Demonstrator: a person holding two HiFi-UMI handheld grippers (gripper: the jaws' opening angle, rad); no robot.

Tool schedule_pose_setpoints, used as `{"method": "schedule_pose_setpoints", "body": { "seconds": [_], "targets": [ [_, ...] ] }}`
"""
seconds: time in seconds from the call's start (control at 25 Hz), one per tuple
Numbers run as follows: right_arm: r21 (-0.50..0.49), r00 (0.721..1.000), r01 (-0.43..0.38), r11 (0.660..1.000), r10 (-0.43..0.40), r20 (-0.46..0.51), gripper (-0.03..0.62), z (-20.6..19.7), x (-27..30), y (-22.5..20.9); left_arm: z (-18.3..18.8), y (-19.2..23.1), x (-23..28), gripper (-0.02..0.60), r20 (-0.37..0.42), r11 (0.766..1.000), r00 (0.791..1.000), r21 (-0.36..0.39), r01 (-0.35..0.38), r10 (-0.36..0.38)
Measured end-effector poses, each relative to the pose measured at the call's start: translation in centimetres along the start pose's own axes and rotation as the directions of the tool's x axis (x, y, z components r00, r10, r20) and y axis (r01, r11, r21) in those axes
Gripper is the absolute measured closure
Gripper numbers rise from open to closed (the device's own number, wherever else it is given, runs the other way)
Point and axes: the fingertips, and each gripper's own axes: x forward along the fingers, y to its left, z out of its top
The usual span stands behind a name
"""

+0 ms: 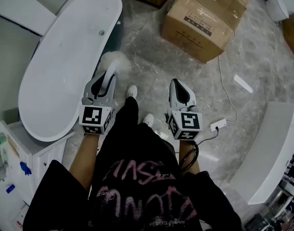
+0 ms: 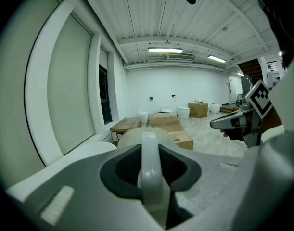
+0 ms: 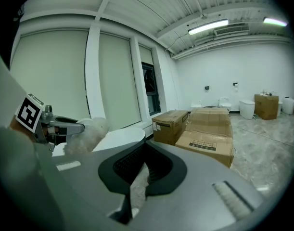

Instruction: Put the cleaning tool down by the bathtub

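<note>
The cleaning tool is a duster with a fluffy white head (image 1: 115,61) on a white handle (image 1: 108,79). My left gripper (image 1: 109,72) is shut on the handle, and the head hangs above the floor just off the rim of the white bathtub (image 1: 65,57). In the left gripper view the handle (image 2: 149,172) runs up between the jaws to the fluffy head (image 2: 130,136). My right gripper (image 1: 178,83) hovers to the right over the marble floor, shut and holding nothing. The right gripper view shows the duster head (image 3: 89,131) beside the tub (image 3: 119,136).
Large cardboard boxes (image 1: 204,18) stand ahead on the marble floor. A white cabinet (image 1: 21,153) sits at the tub's near end. A power strip with cord (image 1: 218,125) lies at the right, near a long white fixture (image 1: 272,148). The person's white shoes (image 1: 132,91) are between the grippers.
</note>
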Motion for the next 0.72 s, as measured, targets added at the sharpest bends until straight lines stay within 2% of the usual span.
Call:
{"method": "schedule_pose_setpoints", "body": {
  "seconds": [0.32, 0.72],
  "targets": [
    [-0.021, 0.999, 0.004, 1.000, -0.005, -0.041, 0.580, -1.2, 2.9, -0.4, -1.5, 1.8, 3.0, 0.488, -0.020, 1.000, 1.000, -0.017, 0.015, -0.015],
    [0.026, 0.996, 0.021, 0.999, -0.019, -0.083, 0.580, -2.7, 7.0, -1.6, -4.4, 4.1, 7.9, 0.488, -0.065, 0.998, 0.997, -0.049, 0.029, -0.033]
  ]
}}
